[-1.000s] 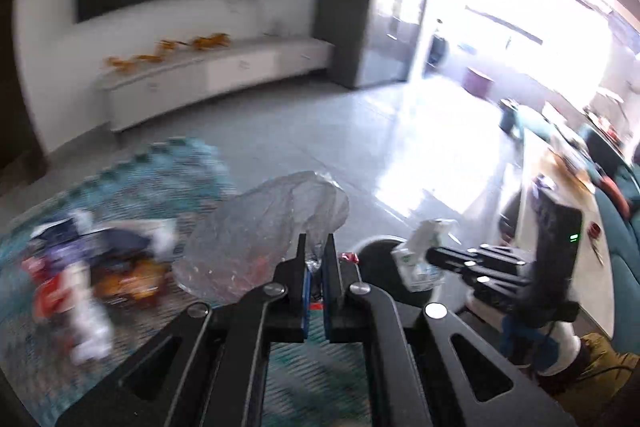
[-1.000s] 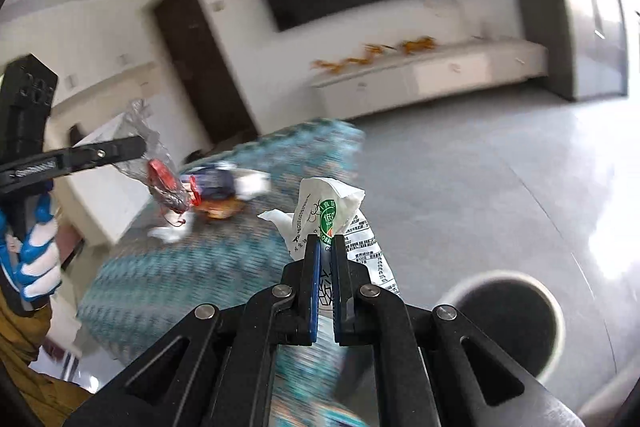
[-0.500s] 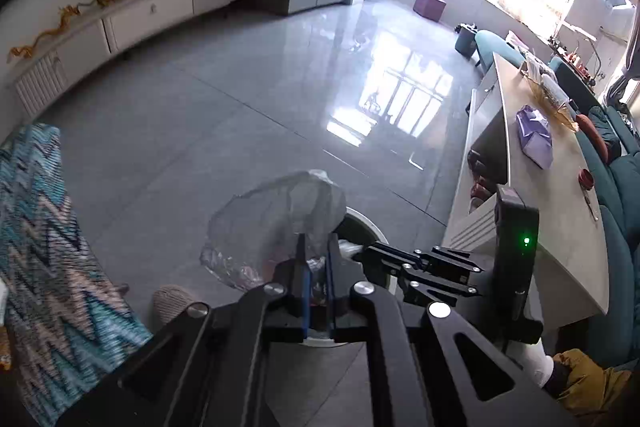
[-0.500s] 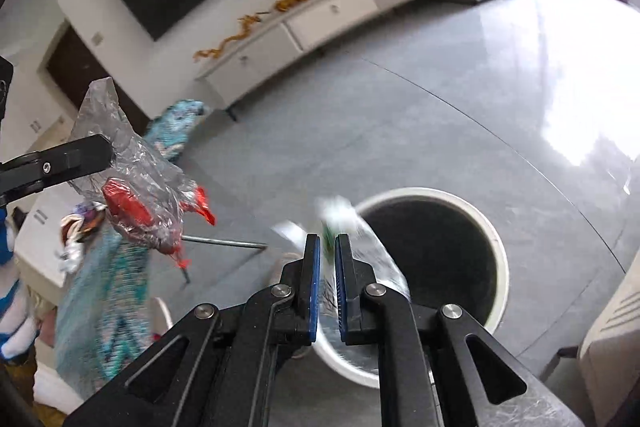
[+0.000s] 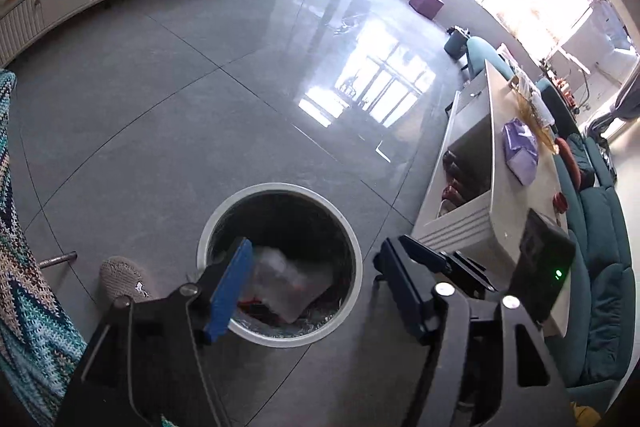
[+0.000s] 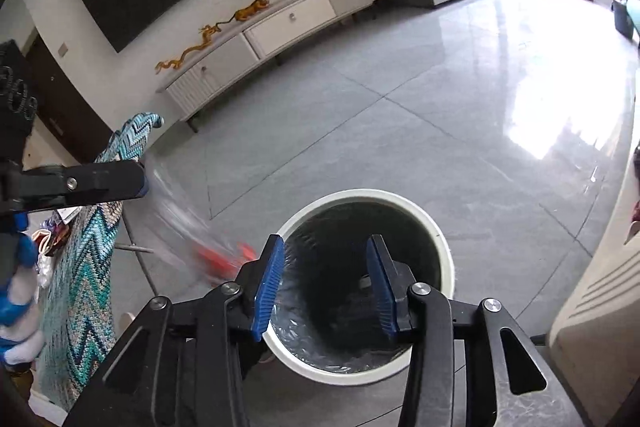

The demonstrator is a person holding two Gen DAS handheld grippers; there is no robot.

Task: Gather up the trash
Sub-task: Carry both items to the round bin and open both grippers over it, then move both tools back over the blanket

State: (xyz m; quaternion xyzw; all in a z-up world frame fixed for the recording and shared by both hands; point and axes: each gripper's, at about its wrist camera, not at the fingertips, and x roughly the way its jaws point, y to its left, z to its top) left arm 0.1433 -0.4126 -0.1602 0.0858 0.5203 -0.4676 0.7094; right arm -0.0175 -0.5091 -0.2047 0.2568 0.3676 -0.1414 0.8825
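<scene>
A round white trash bin (image 5: 224,223) with a dark liner stands on the grey tiled floor; it also shows in the right wrist view (image 6: 444,239). My left gripper (image 5: 316,287) is open above the bin. A clear plastic bag (image 5: 288,283) with red scraps lies inside the bin, seen blurred and falling in the right wrist view (image 6: 192,231). My right gripper (image 6: 326,287) is open and empty over the bin mouth. More wrappers (image 6: 48,239) lie on the zigzag-patterned cloth.
A table with a teal zigzag cloth (image 5: 24,299) stands left of the bin. A low beige cabinet (image 5: 496,195) stands to its right, with a teal sofa (image 5: 600,267) behind. A white TV console (image 6: 280,31) lines the far wall. A slipper (image 5: 124,279) lies beside the bin.
Both grippers moved from the table to above the bin and opened. The white wrapper left my right gripper; the clear bag left my left gripper and dropped towards the bin.
</scene>
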